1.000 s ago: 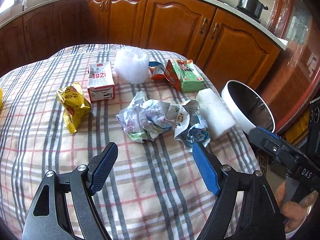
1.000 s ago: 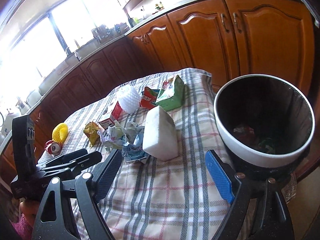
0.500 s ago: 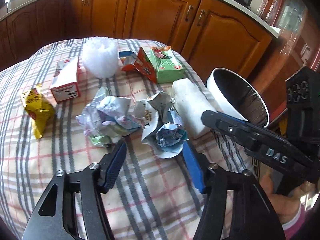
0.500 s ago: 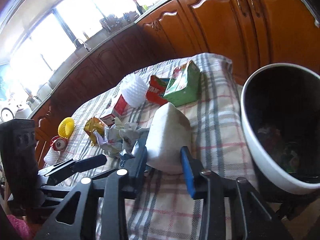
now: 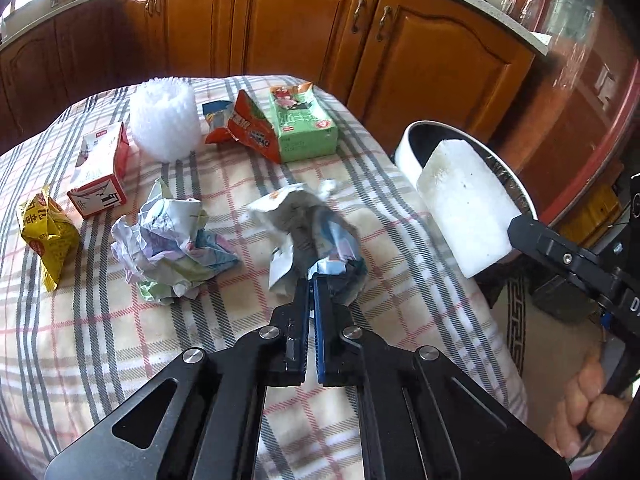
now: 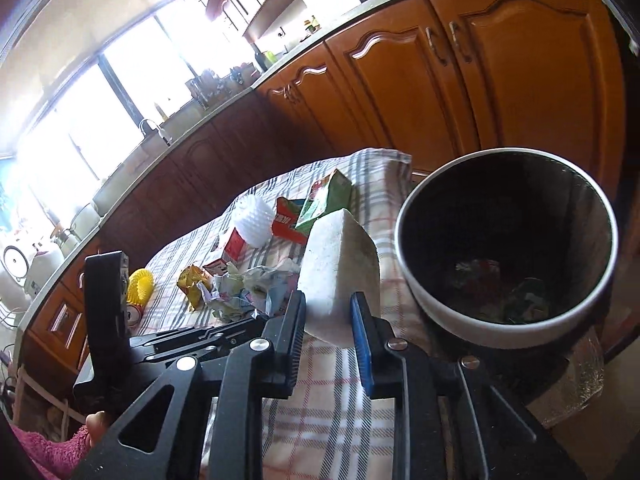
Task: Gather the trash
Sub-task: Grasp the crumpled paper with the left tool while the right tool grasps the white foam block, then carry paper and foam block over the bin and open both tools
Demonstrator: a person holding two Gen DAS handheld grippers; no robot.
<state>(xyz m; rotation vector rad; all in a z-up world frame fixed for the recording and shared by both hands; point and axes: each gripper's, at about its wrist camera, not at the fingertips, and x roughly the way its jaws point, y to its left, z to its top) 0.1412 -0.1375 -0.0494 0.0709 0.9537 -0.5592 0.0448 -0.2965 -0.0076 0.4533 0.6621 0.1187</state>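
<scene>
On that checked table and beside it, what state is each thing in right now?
Left gripper: shut on crumpled wrapper.
Right gripper: shut on white foam block, lifted.
Trash bin: open, some trash inside.
Paper wad: crumpled, lying loose.
Green carton: lying flat.
Red-white carton: on its side.

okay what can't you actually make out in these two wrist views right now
- Crumpled paper, left wrist view: motion-blurred, print unreadable; its near end sits between the left gripper jaws.
- Trash bin contents, right wrist view: dark and shadowed, items unidentifiable.
- White foam block, right wrist view: it hides the cloth behind; right gripper covers its lower sides.
</scene>
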